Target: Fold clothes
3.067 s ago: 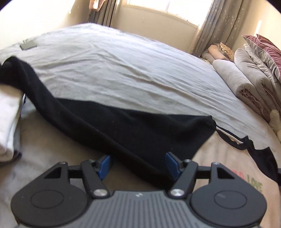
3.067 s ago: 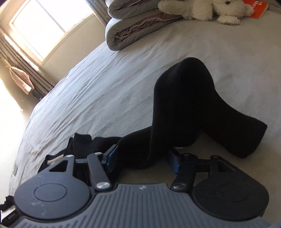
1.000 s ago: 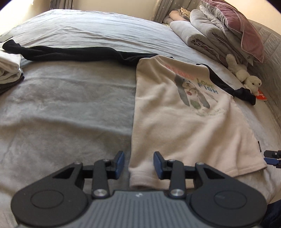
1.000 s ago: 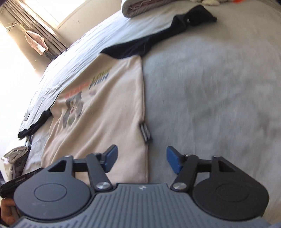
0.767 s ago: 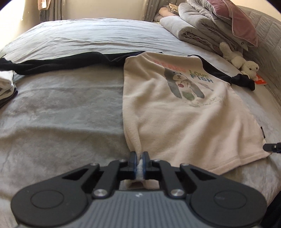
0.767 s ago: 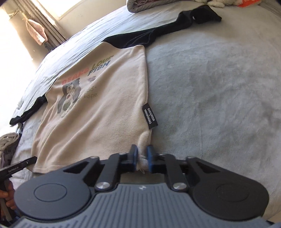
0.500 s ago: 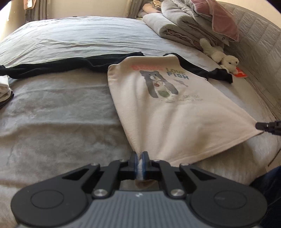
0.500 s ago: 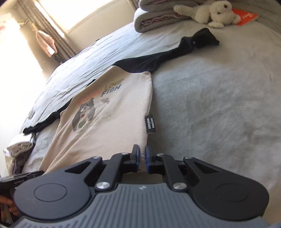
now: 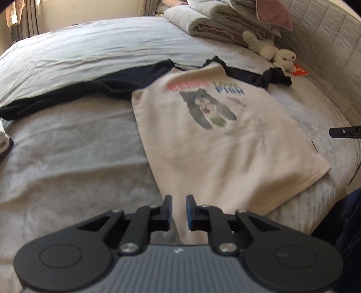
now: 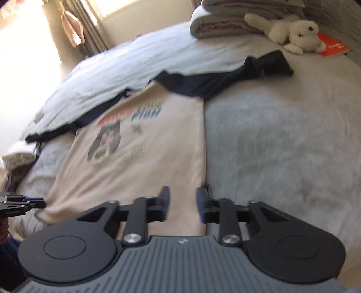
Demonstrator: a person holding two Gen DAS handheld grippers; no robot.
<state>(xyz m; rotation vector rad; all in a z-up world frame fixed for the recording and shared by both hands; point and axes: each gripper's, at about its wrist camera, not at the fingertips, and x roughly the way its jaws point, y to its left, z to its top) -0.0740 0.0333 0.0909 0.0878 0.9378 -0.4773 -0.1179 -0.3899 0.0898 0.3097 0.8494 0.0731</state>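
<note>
A cream raglan shirt with a bear print and black sleeves lies face up on the grey bed. My left gripper hovers over the shirt's near left hem corner. Its jaws are opening, the cream cloth shows in the narrow gap, and the pads do not press it. In the right wrist view, my right gripper stands over the shirt's near right hem corner. Its jaws are opening wider, with the cloth lying loose between them. Each view catches the other gripper's tip at its edge.
Folded quilts are stacked at the head of the bed, with a white plush toy and an orange booklet beside them. A padded headboard runs along the right. Folded clothes sit at the left edge.
Both grippers were shut on the shirt's hem corners half a second ago. Now both have let go, stand apart from the cloth and have risen; the hem has dropped back onto the bed.
</note>
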